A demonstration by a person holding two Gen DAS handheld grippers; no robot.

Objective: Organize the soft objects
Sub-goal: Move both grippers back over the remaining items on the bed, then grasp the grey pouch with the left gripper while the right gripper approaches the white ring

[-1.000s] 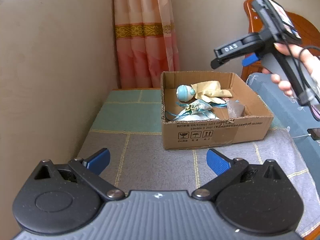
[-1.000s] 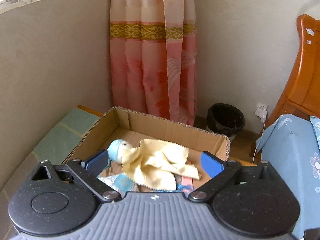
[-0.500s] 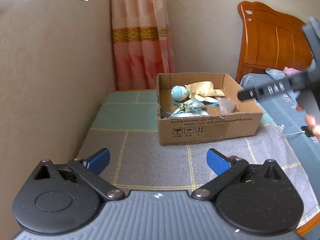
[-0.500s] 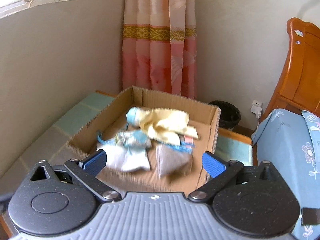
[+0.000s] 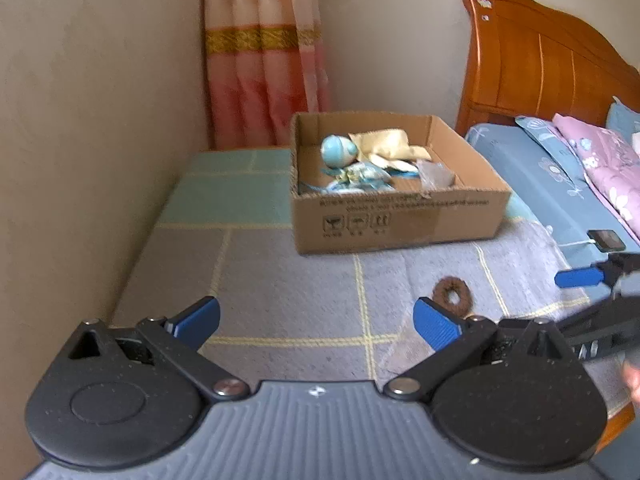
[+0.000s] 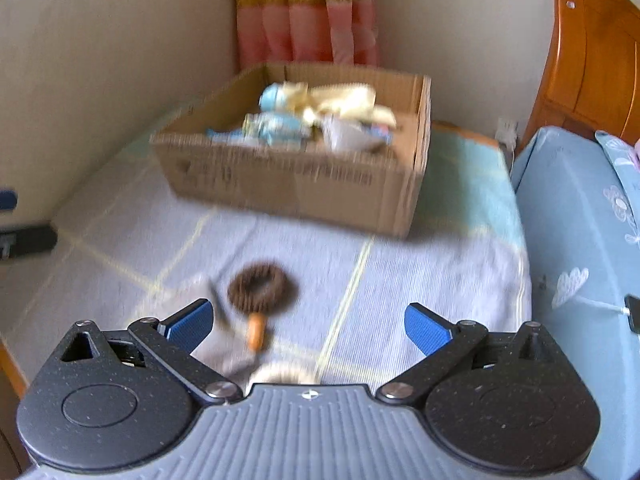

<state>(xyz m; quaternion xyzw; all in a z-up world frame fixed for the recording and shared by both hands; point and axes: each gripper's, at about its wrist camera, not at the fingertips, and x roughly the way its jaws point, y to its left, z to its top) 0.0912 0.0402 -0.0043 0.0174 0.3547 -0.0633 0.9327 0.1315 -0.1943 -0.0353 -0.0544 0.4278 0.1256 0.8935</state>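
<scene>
A cardboard box (image 5: 400,220) (image 6: 296,188) stands on the patchwork mat and holds a light blue round toy (image 5: 337,151), a yellow cloth (image 5: 384,146) (image 6: 344,100), a blue-green pouch (image 5: 360,174) and a grey piece (image 5: 434,174). A brown fuzzy ring (image 5: 453,297) (image 6: 262,284) lies on the mat in front of the box. In the right wrist view a grey soft item (image 6: 230,350) with an orange tip (image 6: 256,332) lies just below the ring, blurred. My left gripper (image 5: 316,322) is open over the mat. My right gripper (image 6: 306,324) is open, low, just behind the ring.
A beige wall (image 5: 80,140) runs along the left side of the mat (image 5: 280,280). A bed with blue and pink bedding (image 5: 580,184) and a wooden headboard (image 5: 540,68) borders the right. A pink curtain (image 5: 264,80) hangs behind the box. A small black device (image 5: 606,240) on a cable lies on the bed.
My right gripper has pulled back from above the box and come down low over the mat by the brown ring. My left gripper's view has drawn back slightly, and the ring now shows.
</scene>
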